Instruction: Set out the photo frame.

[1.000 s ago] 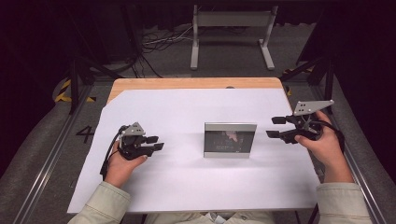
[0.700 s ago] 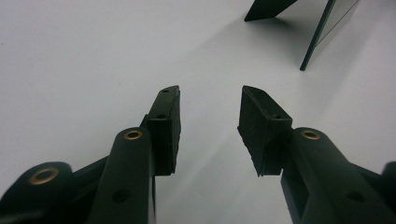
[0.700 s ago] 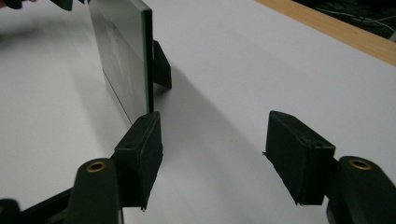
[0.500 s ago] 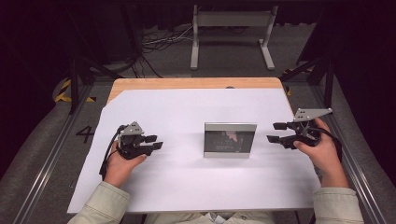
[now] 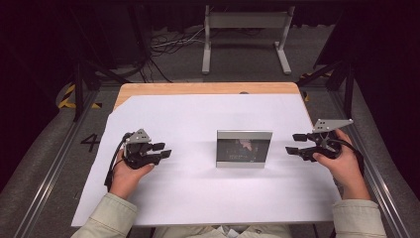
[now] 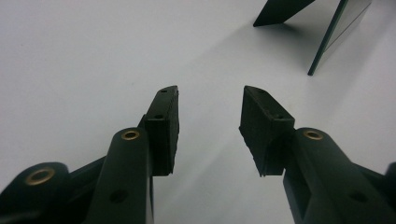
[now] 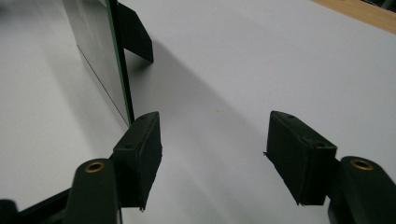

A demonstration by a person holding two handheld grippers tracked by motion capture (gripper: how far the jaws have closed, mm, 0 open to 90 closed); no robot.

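At the left of the high view, the left gripper [image 5: 161, 150] sits low over the white sheet [image 5: 198, 119], held in the person's left hand [image 5: 126, 173], with a cable looping back toward the sleeve. Its 2 jaws stand apart with nothing between them; in the left gripper view the left gripper [image 6: 210, 100] shows bare white sheet in the gap, and the picture frame [image 6: 338, 32] leans at the upper right of that frame, well apart from the jaw tips.

In the middle of the high view the picture frame [image 5: 244, 148] stands upright on the sheet, its dark glass facing the person, propped by a back stand.

At the right, the right gripper [image 5: 294, 144] points toward the frame's right edge, near it but not touching, held in the right hand [image 5: 341, 163]. The right gripper [image 7: 215, 126] has its jaws spread wide and empty, with the frame's edge [image 7: 119, 60] at the upper left, just beyond the left jaw tip.
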